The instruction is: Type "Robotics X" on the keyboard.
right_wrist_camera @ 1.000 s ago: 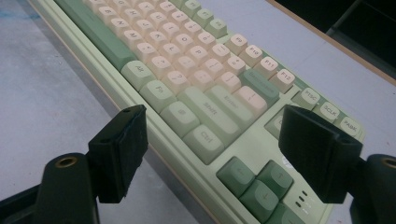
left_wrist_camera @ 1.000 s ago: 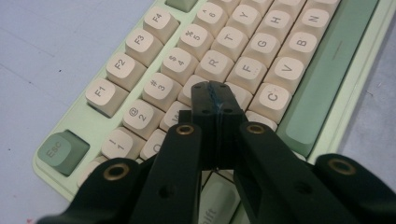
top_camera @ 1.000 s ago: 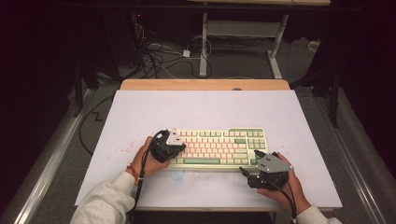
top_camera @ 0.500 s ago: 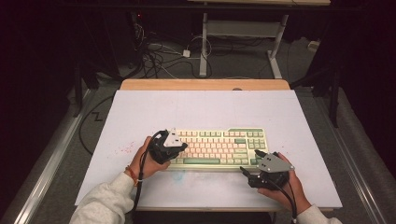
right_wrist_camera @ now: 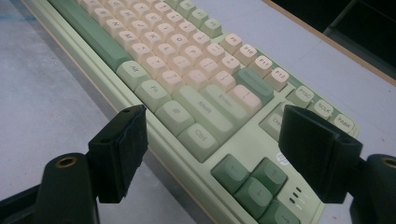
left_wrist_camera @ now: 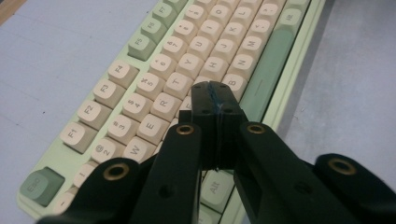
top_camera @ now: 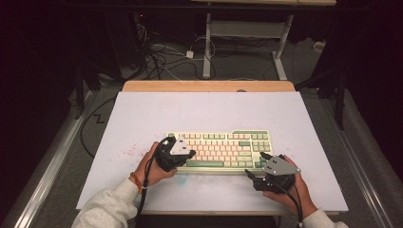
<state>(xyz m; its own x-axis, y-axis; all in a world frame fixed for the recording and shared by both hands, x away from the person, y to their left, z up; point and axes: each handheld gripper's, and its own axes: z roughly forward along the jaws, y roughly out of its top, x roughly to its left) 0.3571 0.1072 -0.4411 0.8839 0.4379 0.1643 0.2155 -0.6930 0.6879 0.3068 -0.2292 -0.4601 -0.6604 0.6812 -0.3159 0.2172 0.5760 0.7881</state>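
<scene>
A keyboard (top_camera: 223,149) lay on the table (top_camera: 209,111) between both grippers: the left gripper (top_camera: 183,156) hung over its left end, the right gripper (top_camera: 254,173) at its near right corner.

One keyboard (top_camera: 223,148) on the table (top_camera: 209,109), sitting at six o'clock on the white top. Two grippers on it: the left gripper (top_camera: 189,154) at the keyboard's nine o'clock end, the right gripper (top_camera: 253,175) at its five o'clock corner. Two hands, one to each gripper, left hand (top_camera: 151,164) and right hand (top_camera: 290,192). One long green space bar (left_wrist_camera: 264,74) in the left gripper view. In the right gripper view, four dark green arrow keys (right_wrist_camera: 254,184) at five o'clock, and three small keys (right_wrist_camera: 323,111) in a row at two o'clock. One table frame (top_camera: 247,33) on the floor at twelve o'clock.
</scene>
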